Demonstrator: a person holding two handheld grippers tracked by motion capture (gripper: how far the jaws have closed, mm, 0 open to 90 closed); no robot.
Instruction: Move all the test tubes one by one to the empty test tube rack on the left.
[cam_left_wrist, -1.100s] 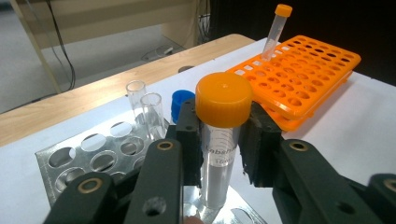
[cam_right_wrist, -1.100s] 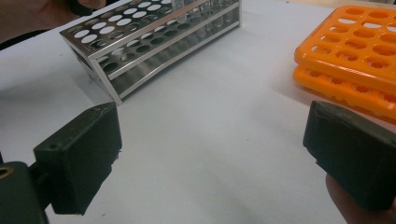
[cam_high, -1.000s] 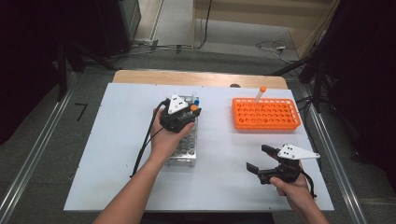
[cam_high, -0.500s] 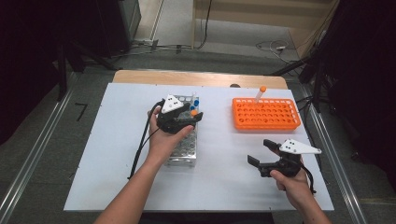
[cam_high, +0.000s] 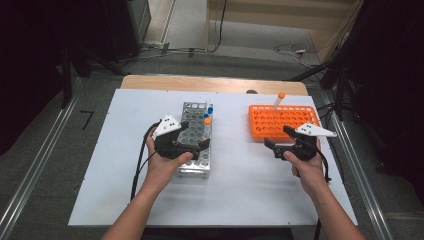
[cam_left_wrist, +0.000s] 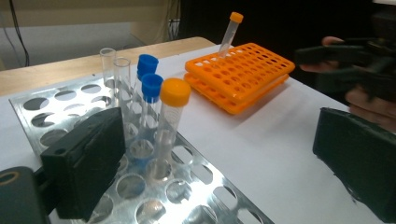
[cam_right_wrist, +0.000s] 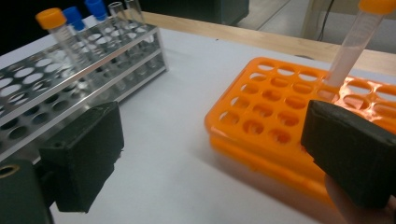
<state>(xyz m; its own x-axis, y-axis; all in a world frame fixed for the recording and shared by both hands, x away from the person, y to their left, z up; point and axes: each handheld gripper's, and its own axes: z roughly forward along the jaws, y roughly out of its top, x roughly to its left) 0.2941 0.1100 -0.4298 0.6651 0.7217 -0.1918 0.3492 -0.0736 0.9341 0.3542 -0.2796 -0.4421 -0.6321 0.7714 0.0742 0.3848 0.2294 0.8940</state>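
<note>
- Orange-capped tube (cam_high: 207, 127) is standing upright in the metal rack (cam_high: 196, 142) in the high view, at the rack's right edge, just in front of two blue-capped tubes (cam_high: 210, 111). The left gripper (cam_high: 196, 146) is hovering just in front of it over the rack, its jaws having just been opening, and nothing is sitting between them.
- Same view: the right gripper (cam_high: 280, 141) is hanging over the white table (cam_high: 240, 195) just before the near edge of the orange rack (cam_high: 282, 121), jaws spread, holding nothing. A second orange-capped tube (cam_high: 277, 101) is leaning in that rack's far row.
- Left gripper view: the jaws are standing wide apart. The orange-capped tube (cam_left_wrist: 169, 126) is sitting in its hole just beyond the left jaw, apart from it, with the blue-capped tubes (cam_left_wrist: 148, 88) and two uncapped glass tubes (cam_left_wrist: 116, 74) behind. The orange rack (cam_left_wrist: 243, 74) is lying well to the right.
- Right gripper view: the jaws are standing wide, empty, with bare table and the orange rack's (cam_right_wrist: 280, 126) near holes between them. The leaning tube (cam_right_wrist: 352, 42) is rising behind the right jaw; the metal rack (cam_right_wrist: 70, 79) is lying to the left.
- Judgement: the placing of the tube into the metal rack looks finished, and the release is in hand.
- Next move, as judged: the right gripper is needing to reach up and across the orange rack, straddle the leaning tube below its cap, close squarely and lift it straight out without dragging the rack.
</note>
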